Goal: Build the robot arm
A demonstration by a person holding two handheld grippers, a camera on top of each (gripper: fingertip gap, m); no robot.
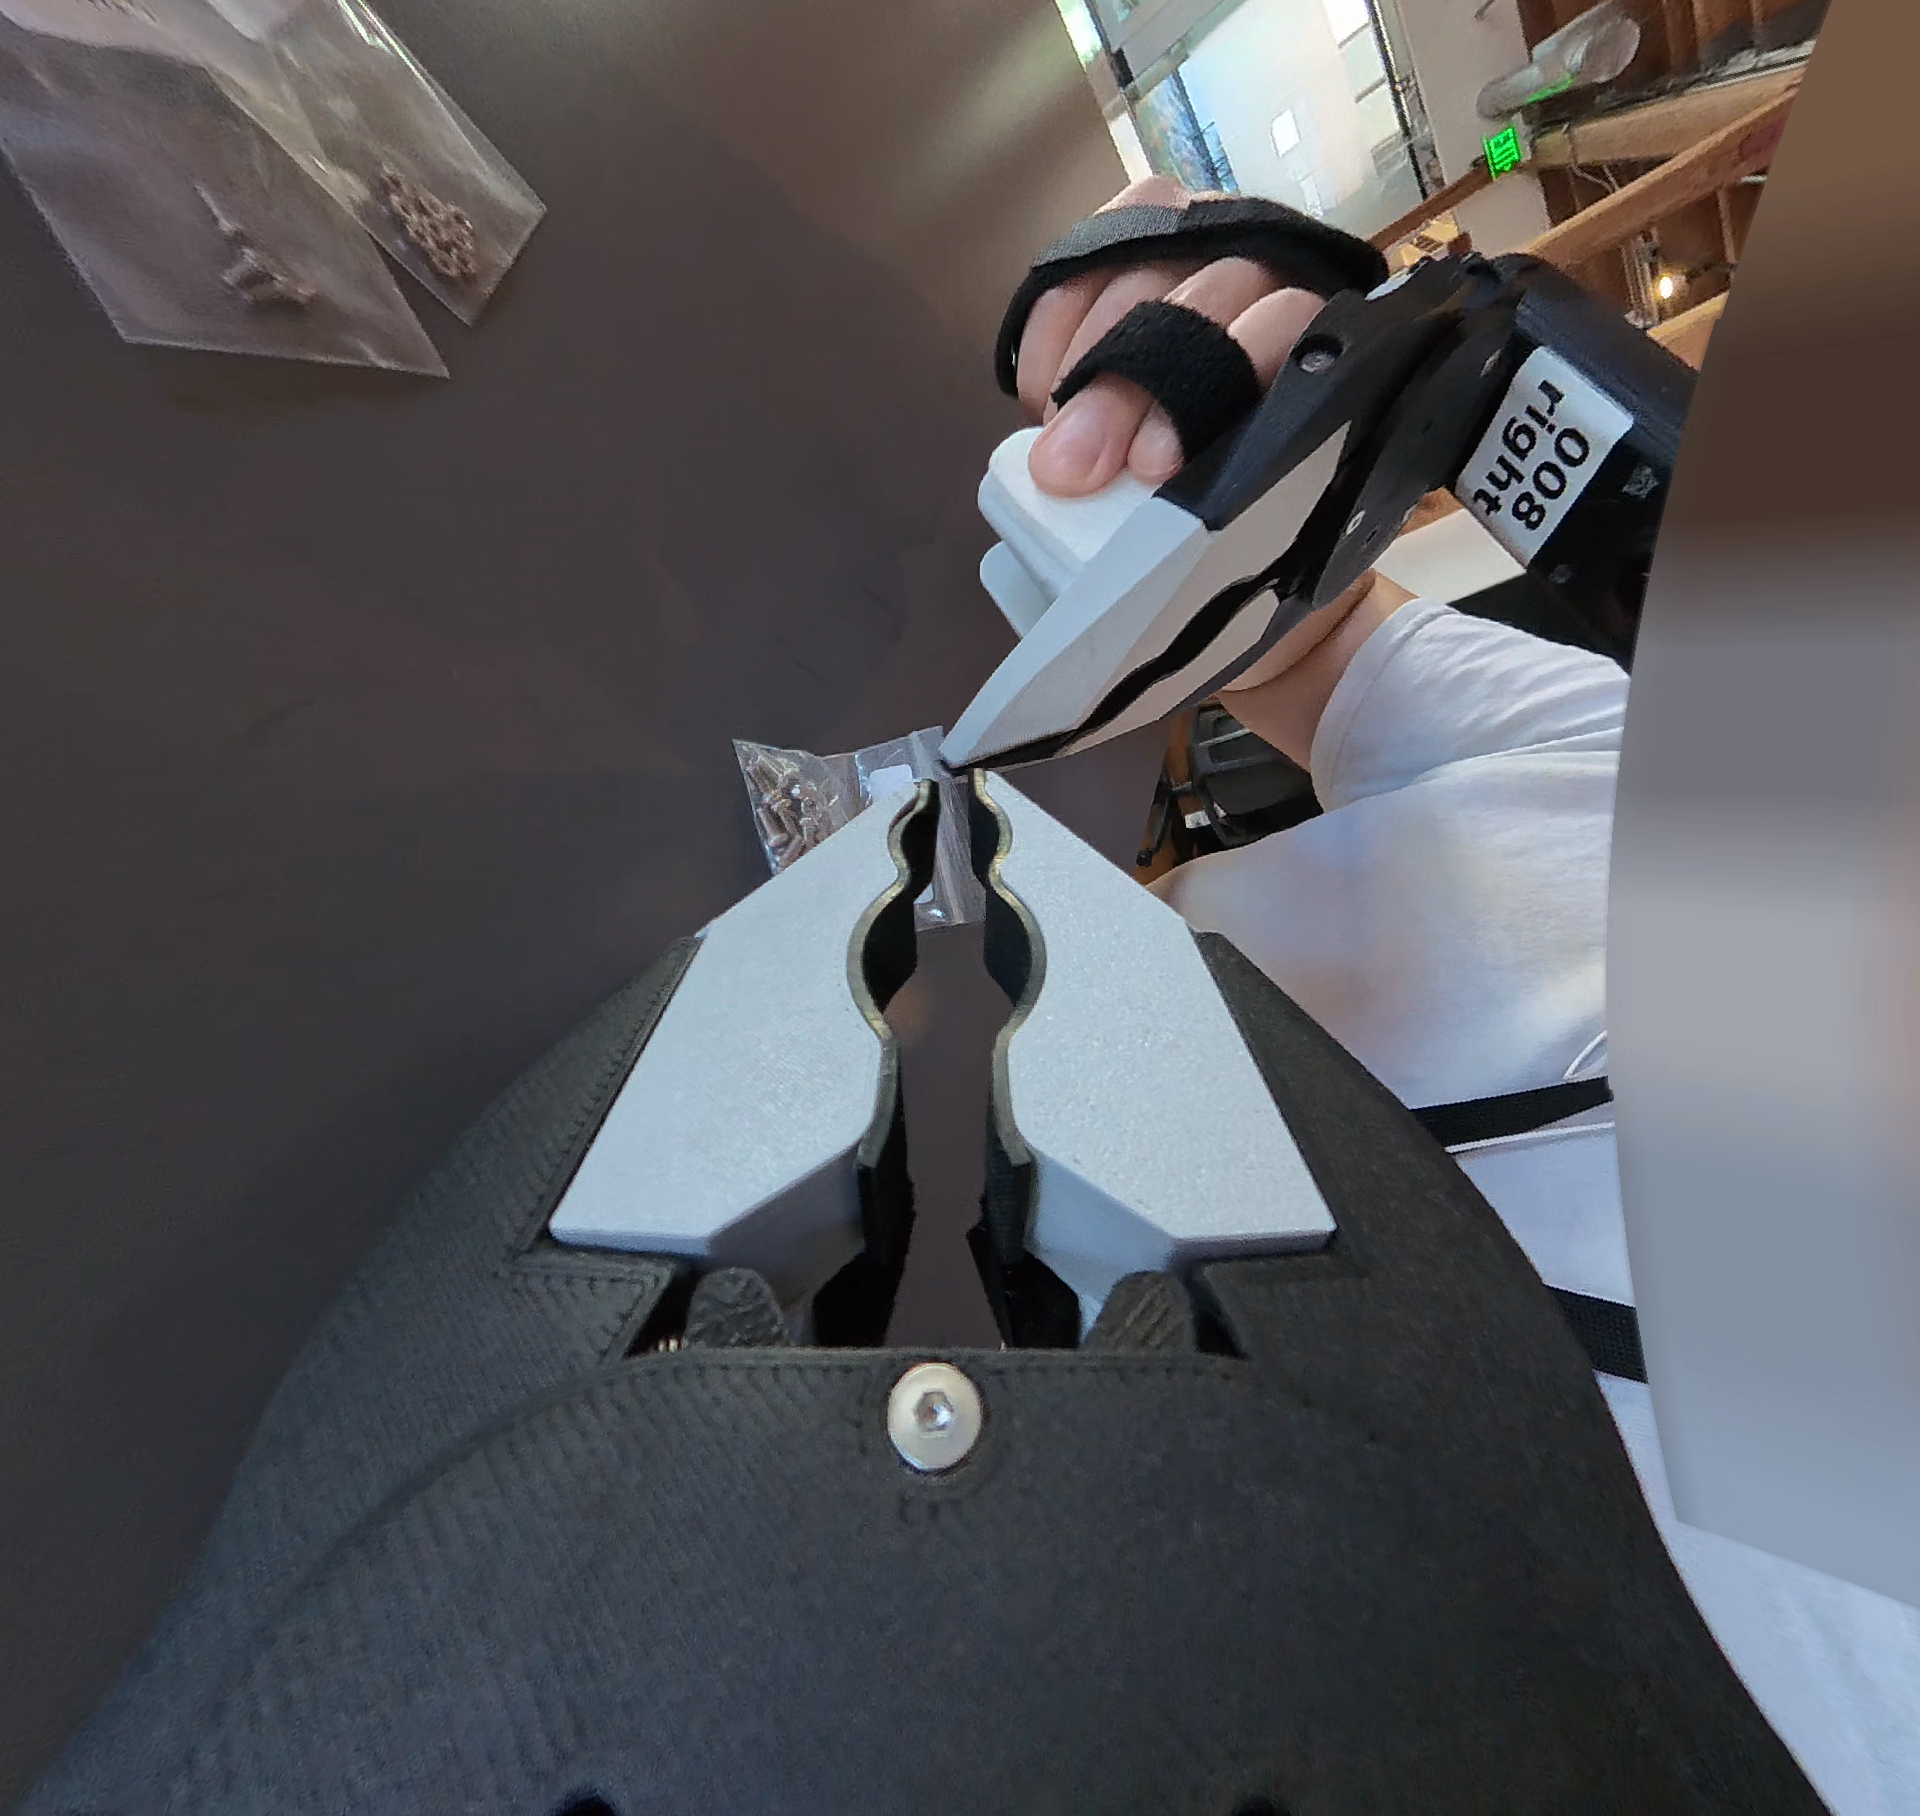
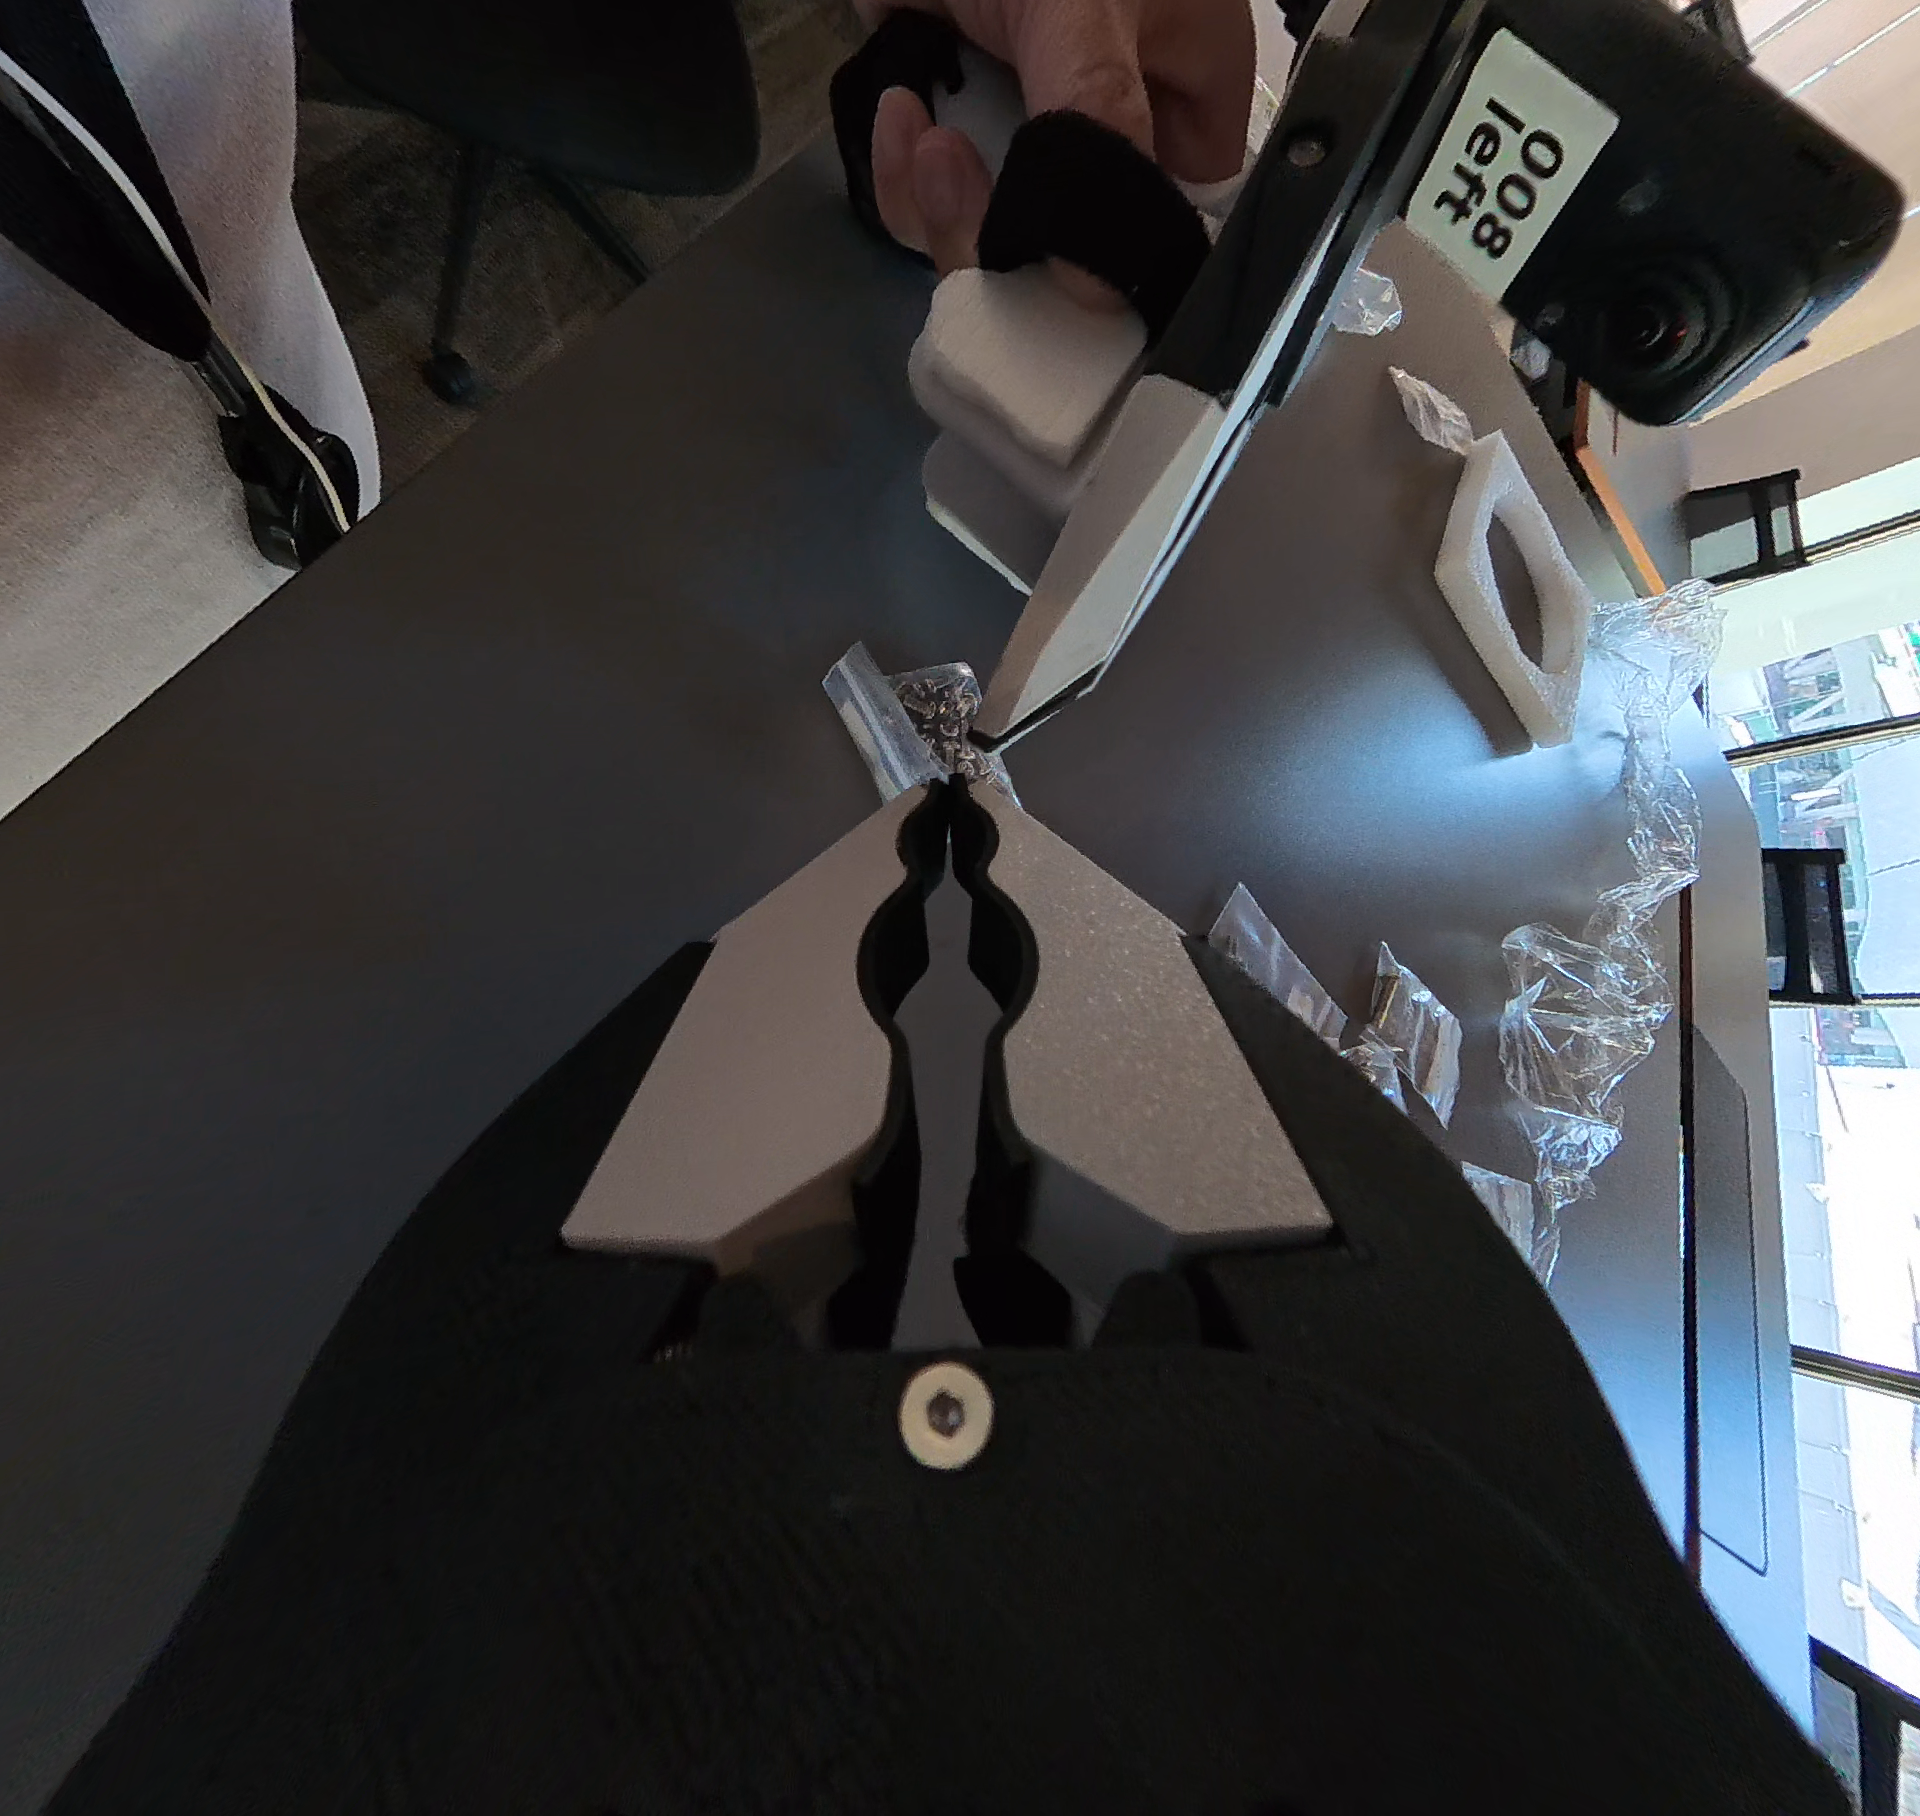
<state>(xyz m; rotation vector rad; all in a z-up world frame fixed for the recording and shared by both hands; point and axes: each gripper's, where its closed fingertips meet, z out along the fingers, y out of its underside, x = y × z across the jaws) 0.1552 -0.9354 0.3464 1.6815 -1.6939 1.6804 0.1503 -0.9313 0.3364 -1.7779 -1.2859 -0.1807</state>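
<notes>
A small clear bag of metal screws (image 1: 795, 805) hangs in the air above the dark table (image 1: 468, 623). My right gripper (image 2: 953, 781) is shut on the bag (image 2: 894, 717). In the left wrist view it comes in from the upper right, with its tips (image 1: 951, 756) pinched on the bag's top edge. My left gripper (image 1: 948, 787) stands slightly open. The bag's clear top strip runs between its pads, and a dark gap shows beside the left pad. In the right wrist view the left gripper (image 2: 987, 732) sits at the bag's right side.
Two clear bags of small hardware (image 1: 260, 187) lie on the table at the far left. A white foam frame (image 2: 1507, 571), crumpled clear wrap (image 2: 1579, 987) and more small bags (image 2: 1403, 1018) lie near the table's right edge. An office chair (image 2: 520, 52) stands beyond.
</notes>
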